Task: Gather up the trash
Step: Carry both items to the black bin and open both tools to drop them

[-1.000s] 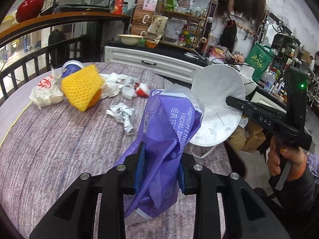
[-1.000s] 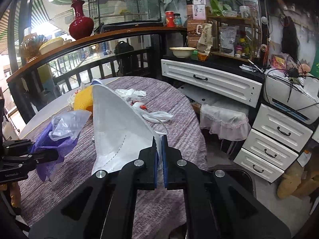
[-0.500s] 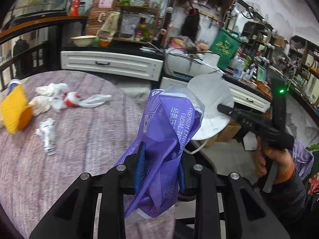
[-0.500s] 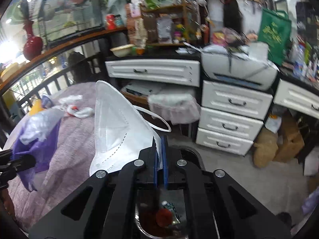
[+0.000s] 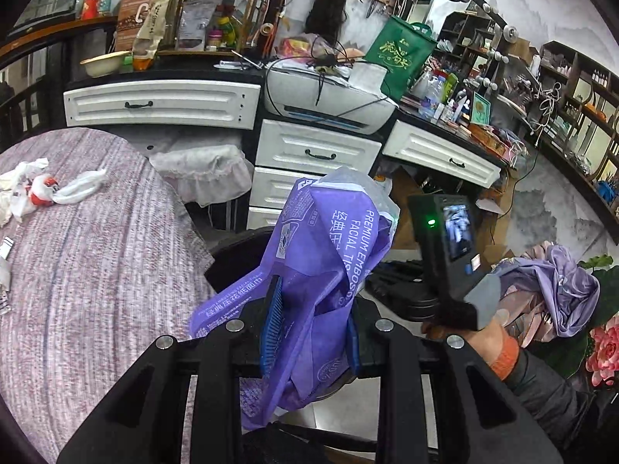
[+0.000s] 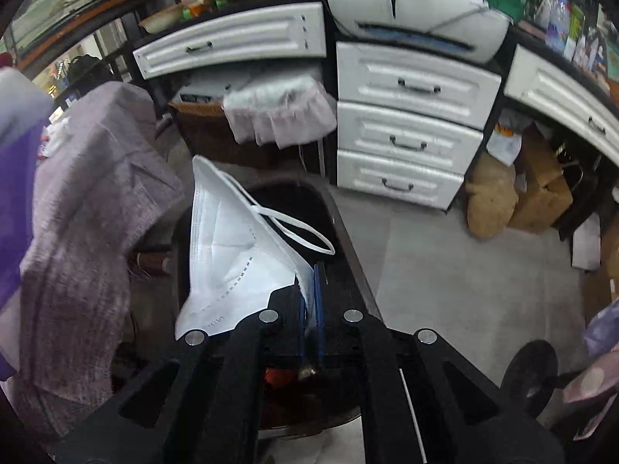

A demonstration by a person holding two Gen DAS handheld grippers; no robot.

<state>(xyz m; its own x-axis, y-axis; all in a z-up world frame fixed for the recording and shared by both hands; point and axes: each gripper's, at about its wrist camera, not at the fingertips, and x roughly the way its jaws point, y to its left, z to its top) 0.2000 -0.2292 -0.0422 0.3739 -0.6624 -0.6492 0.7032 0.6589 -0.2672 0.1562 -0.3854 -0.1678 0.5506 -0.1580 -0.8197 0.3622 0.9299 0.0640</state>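
The left tool (image 5: 311, 321) is clamped on a purple tissue wrapper (image 5: 329, 255), its blue pads pressed into the crumpled plastic from both sides; the wrapper stands up between the fingers, and white lettering on it reads "PREMIUM EMBOSSED FACIAL TISSUE" in part. To the left of this tool lies the bench (image 5: 89, 255) under a mauve woven cloth, and on its far part sit crumpled white wrappers (image 5: 46, 185) with red print, well apart from the tool. Just beyond and below the wrapper shows the dark rim of a bin (image 5: 236, 251). To the right of the left tool, the back of the other handheld unit (image 5: 448, 247) is in view with a green light and a small screen, gripped by a hand (image 5: 479, 332) in an orange cuff. The right tool (image 6: 309, 297) is pinched nearly closed on the lower corner of a white folded face mask (image 6: 228, 255); the mask rises up and to the left from the pads, one ear loop (image 6: 298, 228) curving out to the right. The mask hangs directly over the open black bin (image 6: 344, 224), which sits under and ahead of this tool, beside the draped edge of the bench cloth (image 6: 89, 224) at the left. Something reddish lies inside the bin, too dim to identify. White drawers (image 6: 406, 139) stand further ahead.
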